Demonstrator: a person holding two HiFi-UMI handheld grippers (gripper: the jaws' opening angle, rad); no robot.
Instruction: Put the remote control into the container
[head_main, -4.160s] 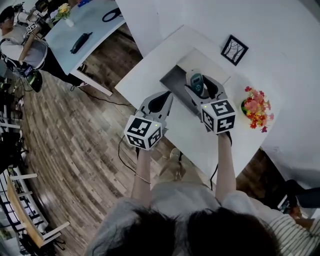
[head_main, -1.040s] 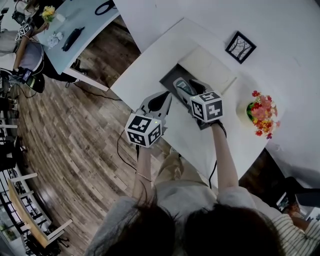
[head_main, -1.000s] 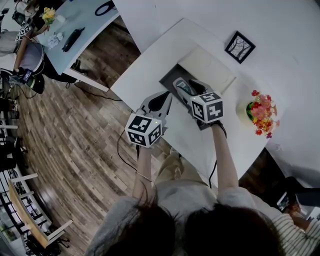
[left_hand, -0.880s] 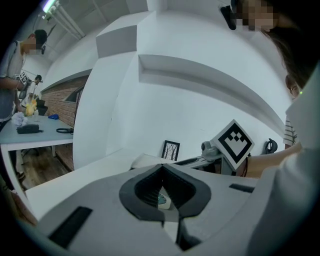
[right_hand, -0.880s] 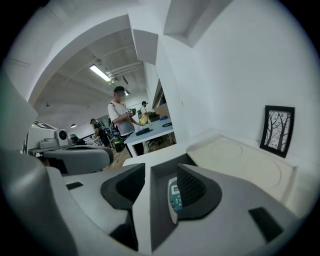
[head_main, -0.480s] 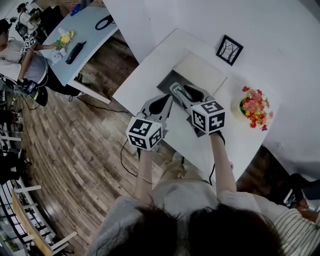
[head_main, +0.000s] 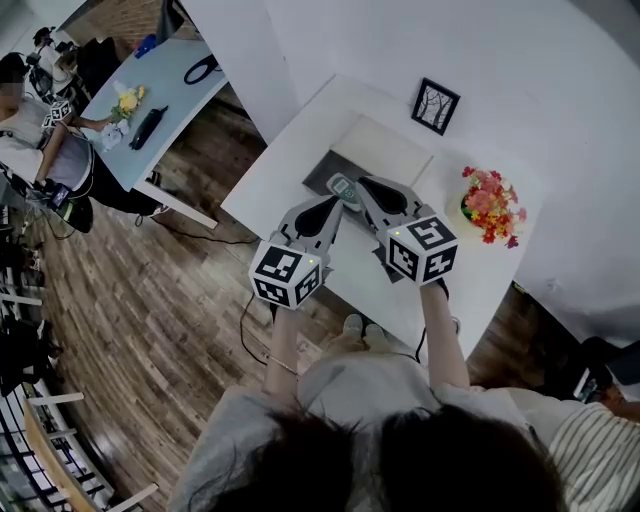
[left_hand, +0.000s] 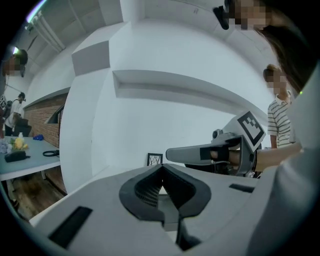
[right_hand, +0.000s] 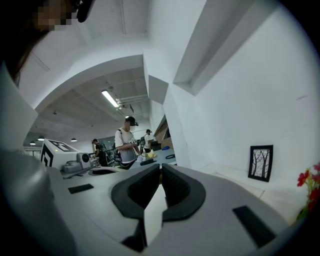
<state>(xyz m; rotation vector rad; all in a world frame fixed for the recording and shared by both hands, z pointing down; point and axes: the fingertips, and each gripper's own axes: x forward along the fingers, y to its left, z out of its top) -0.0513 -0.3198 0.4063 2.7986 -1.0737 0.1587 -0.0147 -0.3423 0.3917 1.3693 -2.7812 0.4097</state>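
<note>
The remote has left the right claw, whose jaws have just been closing and now meet on nothing. It lies in the gray container at the claw's eleven o'clock, so the drop looks done. The left claw is pressed together too, idle. On the white table, flowers stand at three o'clock, above a wood floor.

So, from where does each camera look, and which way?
Head view: on the person's head, steeply down onto the container with the remote control; shows forearms, left tool, right tool.
Left gripper view: on the left tool, level toward the wall; shows right tool.
Right gripper view: on the right tool, level across the room; its empty jaws have just been closing; shows left tool's cube.
Shared: framed picture, all three.
</note>
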